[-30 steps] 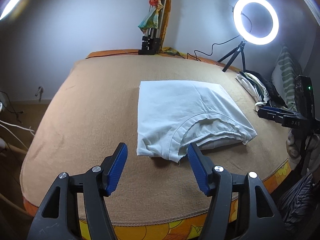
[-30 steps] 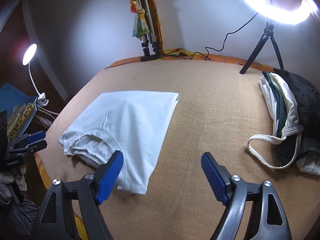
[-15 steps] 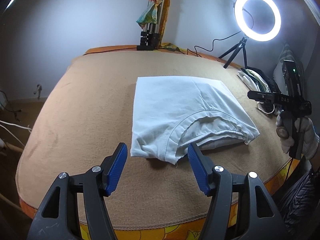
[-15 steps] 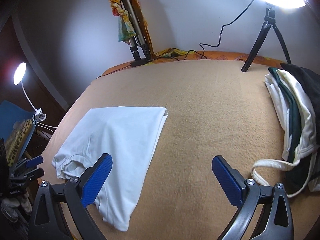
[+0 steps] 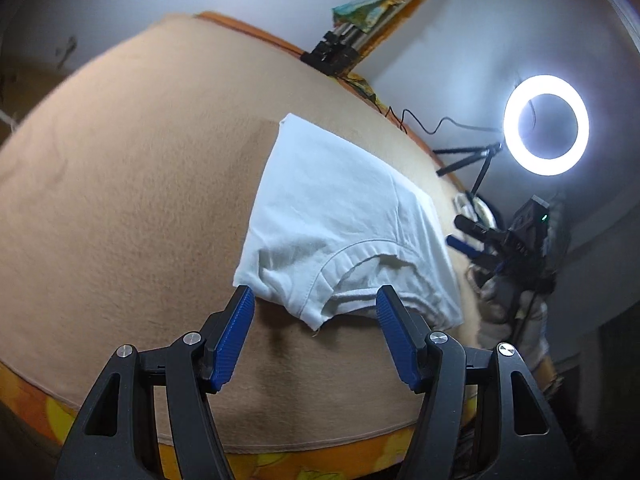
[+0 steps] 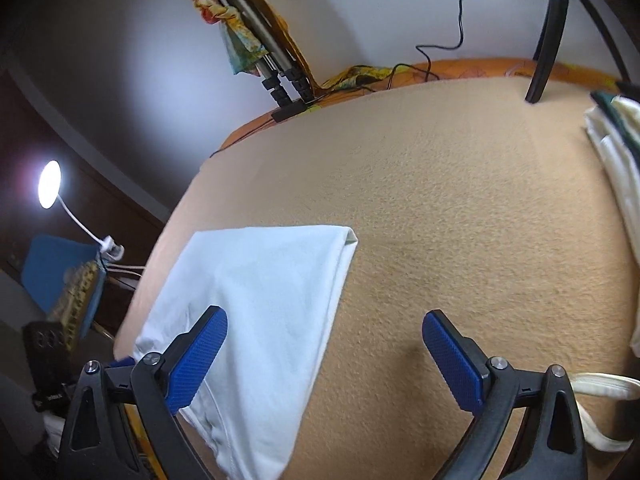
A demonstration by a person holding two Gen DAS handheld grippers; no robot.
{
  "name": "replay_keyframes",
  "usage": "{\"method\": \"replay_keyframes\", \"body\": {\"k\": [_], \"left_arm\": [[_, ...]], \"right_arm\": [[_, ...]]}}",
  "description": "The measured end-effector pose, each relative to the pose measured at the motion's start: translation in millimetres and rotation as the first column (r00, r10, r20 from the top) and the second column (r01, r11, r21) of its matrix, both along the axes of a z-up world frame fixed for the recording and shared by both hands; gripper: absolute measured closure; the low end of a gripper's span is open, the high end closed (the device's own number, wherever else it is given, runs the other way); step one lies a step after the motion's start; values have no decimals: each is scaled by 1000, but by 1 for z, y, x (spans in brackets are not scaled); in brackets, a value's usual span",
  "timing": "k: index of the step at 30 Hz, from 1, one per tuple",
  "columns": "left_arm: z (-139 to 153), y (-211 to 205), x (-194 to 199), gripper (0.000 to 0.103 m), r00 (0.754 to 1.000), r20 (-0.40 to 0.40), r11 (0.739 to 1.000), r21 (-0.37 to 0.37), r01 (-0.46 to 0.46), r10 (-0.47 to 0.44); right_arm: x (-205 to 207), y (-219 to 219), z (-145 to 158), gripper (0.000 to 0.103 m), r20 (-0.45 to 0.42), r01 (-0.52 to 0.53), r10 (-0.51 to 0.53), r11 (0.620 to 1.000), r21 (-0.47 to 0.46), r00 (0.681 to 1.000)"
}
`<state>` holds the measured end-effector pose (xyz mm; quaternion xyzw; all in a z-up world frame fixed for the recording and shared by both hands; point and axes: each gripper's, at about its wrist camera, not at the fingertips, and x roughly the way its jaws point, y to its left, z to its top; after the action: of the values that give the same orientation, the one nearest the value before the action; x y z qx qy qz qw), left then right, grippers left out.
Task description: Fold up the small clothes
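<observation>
Both wrist views have rolled and dropped closer to the white garment (image 5: 344,216) since a second ago: in the left view the horizon now tilts hard, with the ring light (image 5: 546,125) lower on the right, and in the right view the ring is out of frame, only its tripod leg (image 6: 544,40) showing. The tan blanket (image 6: 460,220) covers the bed, which fills most of both views, an orange patterned sheet (image 5: 280,462) showing at its near edge. The folded garment lies flat on the blanket, neckband end toward the near edge, where it lay before. A pile of other clothes (image 6: 616,152) sits at the right side, well apart from it. The left hand-held gripper (image 5: 316,330) has come nearer the garment's near edge, its blue pads about as far apart as before and the neckband corner showing between them, not pinched; whether the tips touch the cloth I cannot tell. The right hand-held gripper (image 6: 324,356) has just been narrowing slightly from a wider spread and stands wide open, holding nothing, its left pad (image 6: 196,360) over the garment's right portion and the other over bare blanket.
</observation>
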<state>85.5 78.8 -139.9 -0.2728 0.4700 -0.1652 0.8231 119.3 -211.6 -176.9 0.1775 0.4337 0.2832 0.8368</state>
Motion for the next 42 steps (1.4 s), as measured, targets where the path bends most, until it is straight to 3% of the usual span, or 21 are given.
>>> {"method": "replay_keyframes", "body": {"k": [9, 17, 26, 28, 29, 31, 36, 42], "left_arm": [[-23, 14, 7, 40, 990, -124, 980, -181, -85, 63], [-31, 2, 16, 40, 991, -131, 978, -199, -66, 40], [-31, -6, 25, 41, 994, -102, 977, -201, -66, 46], [-31, -9, 29, 43, 994, -99, 979, -194, -63, 45], [-30, -10, 30, 44, 994, -98, 980, -186, -66, 48], [-30, -11, 30, 57, 994, -97, 984, -163, -68, 53], [-32, -15, 32, 81, 997, -67, 993, -112, -47, 39], [-16, -29, 31, 87, 1000, 29, 999, -36, 9, -8]], "right_arm": [[20, -6, -14, 26, -79, -20, 32, 989, 144, 996], [33, -6, -24, 37, -112, -33, 64, 966, 255, 992], [36, 13, -23, 37, -94, -60, 88, 962, 267, 992], [37, 18, -24, 46, -97, -65, 94, 961, 269, 991], [37, 19, -25, 49, -104, -59, 90, 962, 268, 991], [38, 20, -27, 64, -120, -52, 87, 961, 273, 989], [39, 20, -26, 82, -133, -37, 75, 963, 267, 988], [29, 29, -4, 97, -56, -45, 56, 984, 170, 997]]}}
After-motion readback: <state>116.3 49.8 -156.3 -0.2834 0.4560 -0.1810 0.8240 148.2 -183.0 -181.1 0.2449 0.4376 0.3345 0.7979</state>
